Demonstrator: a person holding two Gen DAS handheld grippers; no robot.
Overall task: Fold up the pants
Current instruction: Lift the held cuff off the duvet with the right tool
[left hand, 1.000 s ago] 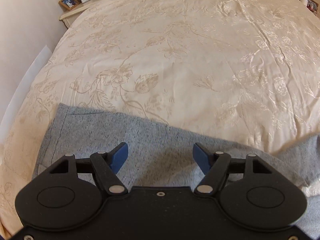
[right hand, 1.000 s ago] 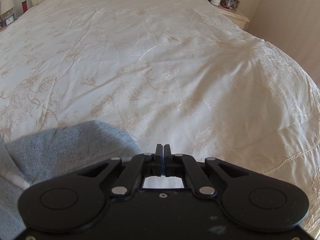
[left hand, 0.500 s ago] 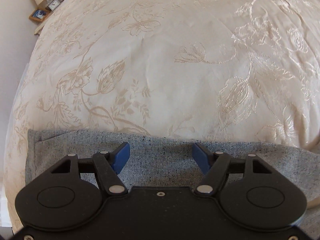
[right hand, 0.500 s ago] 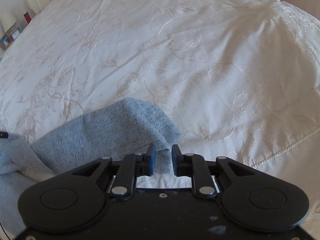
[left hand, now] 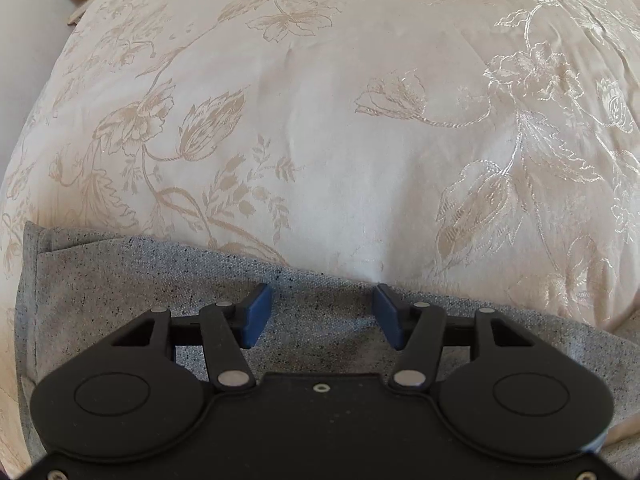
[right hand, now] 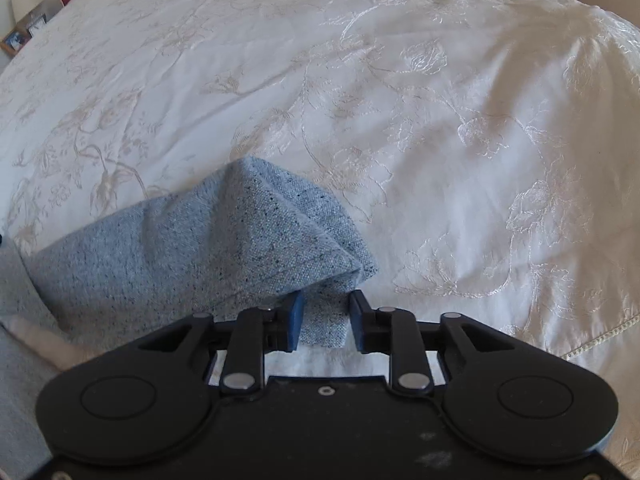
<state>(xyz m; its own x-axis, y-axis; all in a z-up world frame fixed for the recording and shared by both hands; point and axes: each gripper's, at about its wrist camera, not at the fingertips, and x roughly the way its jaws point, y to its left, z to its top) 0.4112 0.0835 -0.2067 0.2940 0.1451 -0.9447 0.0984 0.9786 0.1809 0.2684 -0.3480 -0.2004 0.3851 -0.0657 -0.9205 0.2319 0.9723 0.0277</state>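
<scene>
The pants (left hand: 120,280), grey speckled fabric, lie on a cream bedspread (left hand: 340,140) with a floral pattern, near its close edge. The left gripper (left hand: 320,316) sits over the flat cloth with its blue pads spread wide, holding nothing. The right gripper (right hand: 325,322) has its pads parted, with a folded end of the pants (right hand: 200,256) between them; whether they touch it I cannot tell.
</scene>
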